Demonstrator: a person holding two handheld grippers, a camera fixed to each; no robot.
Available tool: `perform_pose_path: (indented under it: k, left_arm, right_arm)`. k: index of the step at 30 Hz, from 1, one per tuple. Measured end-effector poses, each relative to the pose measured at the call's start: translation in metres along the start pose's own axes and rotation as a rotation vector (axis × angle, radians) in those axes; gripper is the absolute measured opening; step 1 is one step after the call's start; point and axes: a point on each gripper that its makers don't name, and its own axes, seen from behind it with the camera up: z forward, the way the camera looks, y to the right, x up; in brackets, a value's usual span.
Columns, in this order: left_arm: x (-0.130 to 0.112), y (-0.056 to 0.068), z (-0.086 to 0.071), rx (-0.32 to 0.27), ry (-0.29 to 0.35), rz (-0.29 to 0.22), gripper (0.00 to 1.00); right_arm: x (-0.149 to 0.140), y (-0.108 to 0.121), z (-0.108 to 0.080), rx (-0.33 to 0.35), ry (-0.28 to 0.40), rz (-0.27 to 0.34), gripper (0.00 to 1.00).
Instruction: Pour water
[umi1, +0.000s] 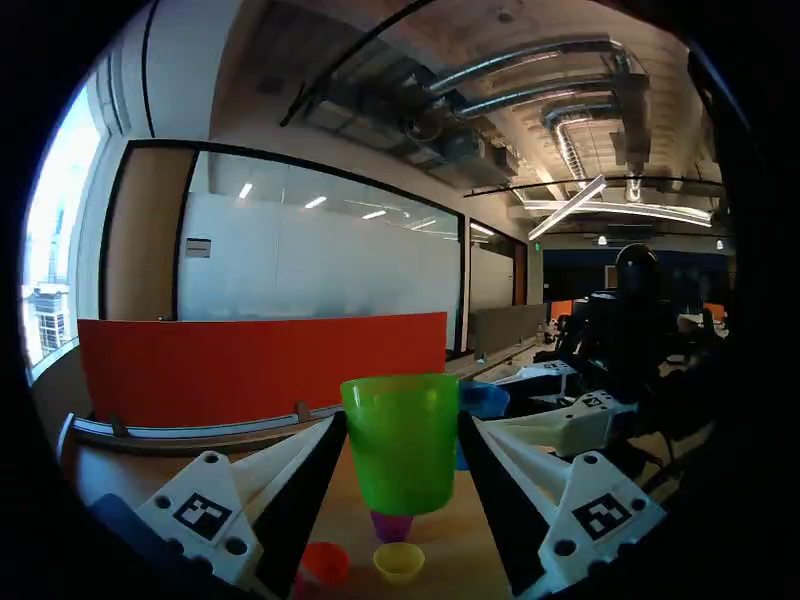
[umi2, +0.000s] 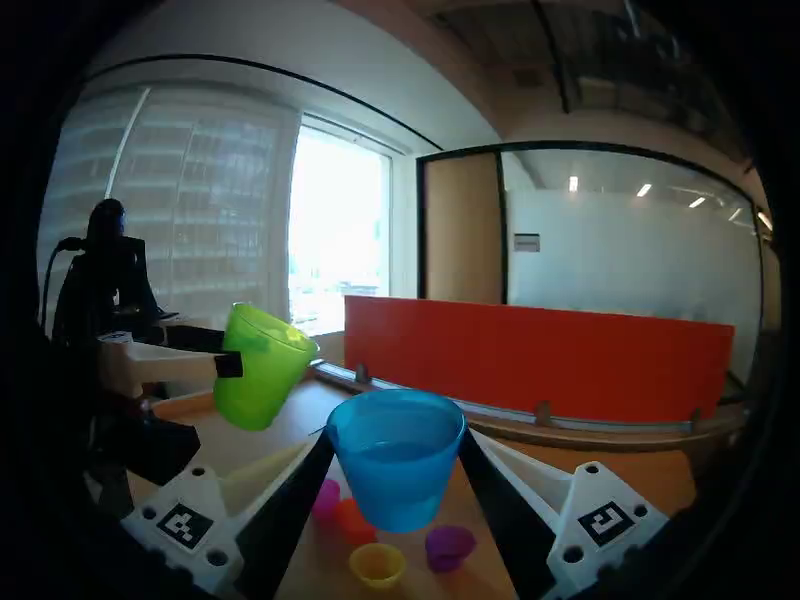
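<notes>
In the left gripper view a green cup (umi1: 402, 442) hangs above the wooden table (umi1: 470, 555), with my left gripper (umi1: 402, 455) shut on its sides. Behind it peeks the blue cup (umi1: 487, 399), with the right gripper's white body (umi1: 570, 420) beside it. In the right gripper view my right gripper (umi2: 397, 470) is shut on the blue cup (umi2: 397, 455), which stands upright and holds water. To its upper left the green cup (umi2: 262, 364) is tilted, mouth toward the blue cup, held by the left gripper (umi2: 165, 365).
Small cups lie on the table below: red (umi1: 325, 563), yellow (umi1: 398, 561), purple (umi1: 392, 524); in the right gripper view pink (umi2: 326, 497), red (umi2: 352, 519), yellow (umi2: 377, 564), purple (umi2: 449, 546). An orange divider (umi2: 540, 355) runs along the far table edge.
</notes>
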Motion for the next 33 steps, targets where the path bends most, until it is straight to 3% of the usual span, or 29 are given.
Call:
perform_pose_path:
  k: [11,20,26,33]
  left_arm:
    - [-0.006,0.006,-0.004,-0.018,-0.016,0.018,0.81]
    - [-0.003,0.012,-0.007,-0.037,0.012,0.040,0.81]
    - [-0.012,0.011,-0.007,-0.038,0.008,0.079,0.81]
    - [-0.025,0.006,-0.007,-0.033,-0.023,0.079,0.81]
  right_arm:
    - [0.003,-0.005,0.004,0.013,0.002,-0.022,0.91]
    - [0.015,-0.008,0.008,0.025,0.004,-0.048,0.91]
    - [0.027,-0.008,0.010,0.044,0.000,-0.090,0.91]
    - [0.034,-0.006,0.014,0.066,-0.014,-0.144,0.91]
